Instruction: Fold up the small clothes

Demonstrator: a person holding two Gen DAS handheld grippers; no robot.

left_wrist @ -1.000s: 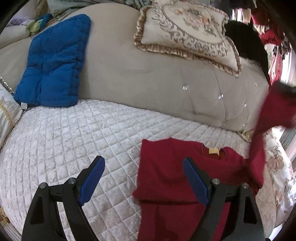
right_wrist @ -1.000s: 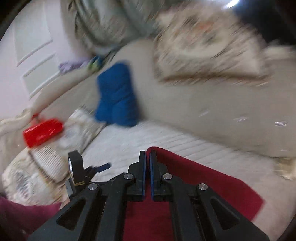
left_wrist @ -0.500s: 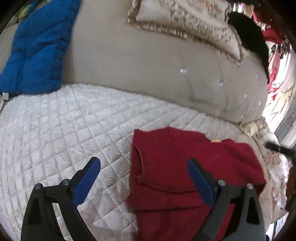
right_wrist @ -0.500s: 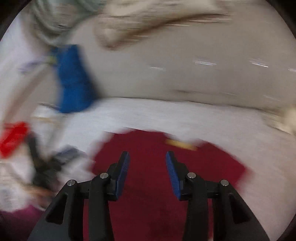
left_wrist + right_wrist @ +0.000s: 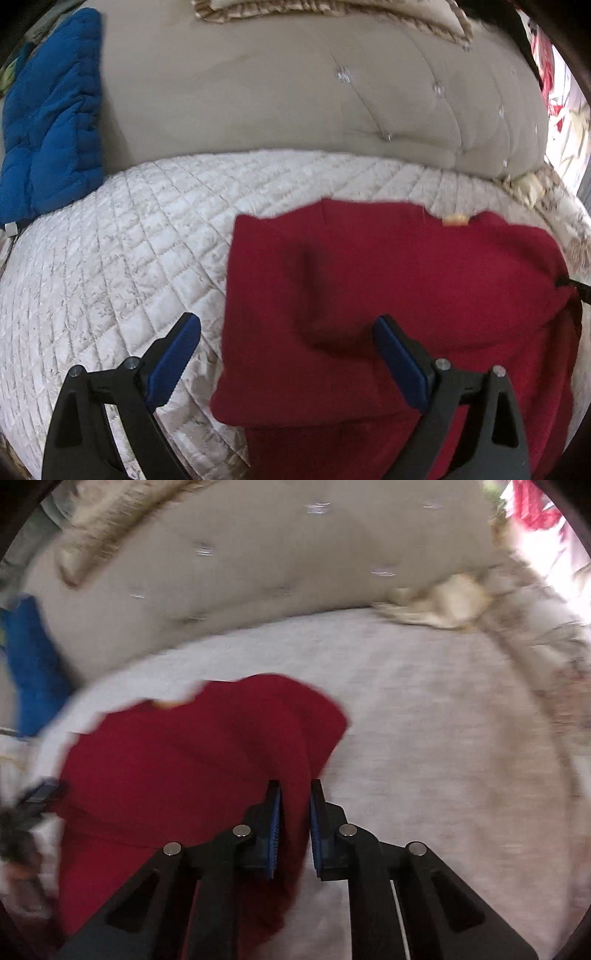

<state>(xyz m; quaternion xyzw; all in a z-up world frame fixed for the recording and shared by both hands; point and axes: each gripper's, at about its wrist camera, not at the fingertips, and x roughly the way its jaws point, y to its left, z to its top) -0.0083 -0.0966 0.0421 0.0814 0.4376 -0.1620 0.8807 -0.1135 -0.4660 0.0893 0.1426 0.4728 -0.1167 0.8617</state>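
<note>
Two claws over the red garment (image 5: 406, 280): left claw (image 5: 288, 350) released, right claw (image 5: 294, 812) nearly clenched around its edge.

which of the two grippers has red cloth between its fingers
The right gripper: its fingers are closed on a fold of the red garment. The left gripper stands wide open above the garment's edge, gripping nothing.

A sofa seat covered in a white quilted cover (image 5: 110, 266) carries a partly folded red garment (image 5: 406, 280). A blue padded cushion (image 5: 51, 122) leans against the beige tufted backrest (image 5: 277, 103).
</note>
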